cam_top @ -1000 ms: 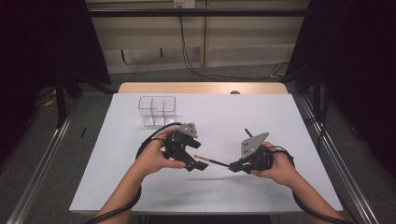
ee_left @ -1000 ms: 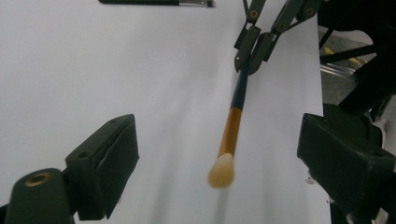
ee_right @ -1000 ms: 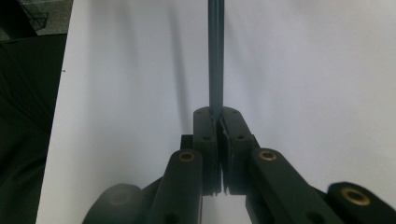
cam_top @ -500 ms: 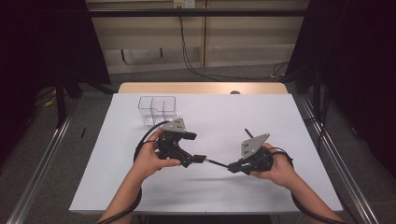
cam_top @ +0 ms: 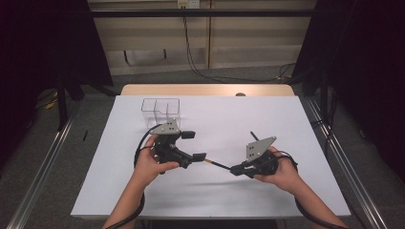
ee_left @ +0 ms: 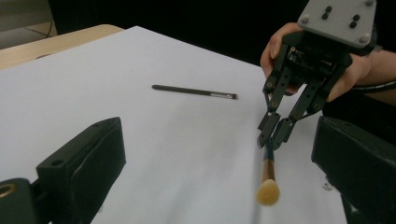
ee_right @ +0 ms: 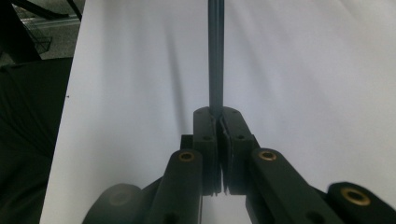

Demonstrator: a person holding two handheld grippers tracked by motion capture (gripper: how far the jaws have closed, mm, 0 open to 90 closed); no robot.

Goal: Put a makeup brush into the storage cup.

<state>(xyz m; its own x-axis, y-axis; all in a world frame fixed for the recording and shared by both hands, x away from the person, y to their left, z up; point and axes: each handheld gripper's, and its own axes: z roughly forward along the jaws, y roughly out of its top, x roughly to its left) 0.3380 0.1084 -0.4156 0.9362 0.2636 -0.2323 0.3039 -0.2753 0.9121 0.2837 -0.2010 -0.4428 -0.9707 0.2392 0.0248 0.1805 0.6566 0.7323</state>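
Nearest the person, the right claw point(cam_top: 235, 170) is clamped on the dark handle of a makeup brush point(ee_left: 268, 173); in the right gripper view its jaws stand pressed together around that handle point(ee_right: 215, 56), which runs straight out from them above the white table point(cam_top: 229, 124). The brush is held clear of the sheet, its tan bristle head pointing toward the left claw point(cam_top: 193, 145). The left claw's jaws have just been opening and now stand wide apart with nothing gripped; in the left gripper view the bristle head hangs in the gap between them, touching neither. Both hands sit low over the near half of the table, well apart from each other. Farther out on the sheet a second, thinner brush point(ee_left: 194, 92) lies flat beyond the right hand point(cam_top: 282, 169). Past the left hand point(cam_top: 152, 164), near the far edge, stands a clear divided container point(cam_top: 160, 109).
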